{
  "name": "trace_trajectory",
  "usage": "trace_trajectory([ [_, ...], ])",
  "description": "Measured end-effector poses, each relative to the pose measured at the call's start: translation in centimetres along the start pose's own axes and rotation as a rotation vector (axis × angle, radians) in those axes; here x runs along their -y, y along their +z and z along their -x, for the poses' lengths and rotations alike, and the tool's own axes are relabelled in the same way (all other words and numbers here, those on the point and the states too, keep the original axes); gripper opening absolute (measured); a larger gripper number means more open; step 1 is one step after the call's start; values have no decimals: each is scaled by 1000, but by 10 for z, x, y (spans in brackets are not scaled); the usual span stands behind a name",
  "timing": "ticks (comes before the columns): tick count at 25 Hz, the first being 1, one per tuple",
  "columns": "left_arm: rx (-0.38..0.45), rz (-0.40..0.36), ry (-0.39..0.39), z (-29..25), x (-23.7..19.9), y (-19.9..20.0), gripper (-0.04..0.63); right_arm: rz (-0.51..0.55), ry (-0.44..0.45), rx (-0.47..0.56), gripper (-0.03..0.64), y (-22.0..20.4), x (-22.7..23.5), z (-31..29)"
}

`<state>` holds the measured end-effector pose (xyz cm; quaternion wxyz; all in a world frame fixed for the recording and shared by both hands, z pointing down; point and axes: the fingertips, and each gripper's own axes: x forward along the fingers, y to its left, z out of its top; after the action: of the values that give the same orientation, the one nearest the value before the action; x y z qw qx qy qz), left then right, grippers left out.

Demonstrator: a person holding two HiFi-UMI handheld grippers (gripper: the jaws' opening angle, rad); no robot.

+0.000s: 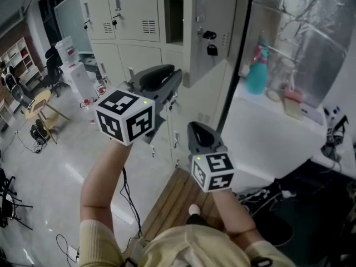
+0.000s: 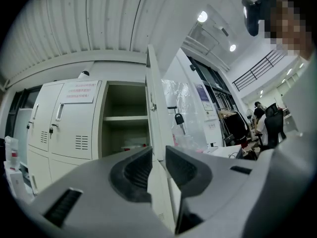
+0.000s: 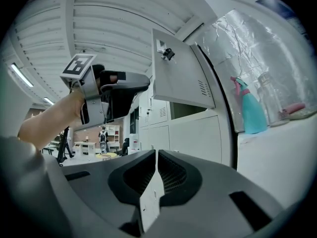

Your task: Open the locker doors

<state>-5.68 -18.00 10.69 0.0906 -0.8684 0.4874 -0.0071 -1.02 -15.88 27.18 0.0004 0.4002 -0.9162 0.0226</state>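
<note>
Cream metal lockers (image 1: 139, 15) stand ahead. One upper door (image 1: 211, 32) hangs open with a black padlock (image 1: 211, 50) on it, and the shelf inside (image 2: 124, 118) shows. My left gripper (image 1: 177, 77) is shut on that door's lower edge; the thin panel (image 2: 161, 192) runs down between its jaws (image 2: 158, 157). Lower down, my right gripper (image 1: 193, 128) is shut on the edge of a lower locker door (image 3: 150, 202), a thin strip pinched between its pads (image 3: 156, 157). The right gripper view shows the open door (image 3: 183, 68) and the left gripper (image 3: 124, 90) from below.
A white counter (image 1: 267, 132) to the right carries a teal spray bottle (image 1: 257, 71) and a glass jar (image 1: 286, 71) against a foil-covered wall. A water dispenser (image 1: 72, 65), chairs and a small table stand at the left. Wooden slats (image 1: 178, 199) and cables lie underfoot.
</note>
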Motion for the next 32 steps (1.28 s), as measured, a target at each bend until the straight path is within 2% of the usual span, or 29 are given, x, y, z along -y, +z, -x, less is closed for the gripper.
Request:
trace_trajectory([
  [12,7,-1,-53,-16,28,-6,72,5,-11,1,-6,-2,18,14],
  [20,22,-20,-144,-25,64,0,72,0,-15,1,-6,-3,23,19],
  [32,72,-21,-299,-37,115,4,72,-5,-68,-8,-6,-8,44,32],
])
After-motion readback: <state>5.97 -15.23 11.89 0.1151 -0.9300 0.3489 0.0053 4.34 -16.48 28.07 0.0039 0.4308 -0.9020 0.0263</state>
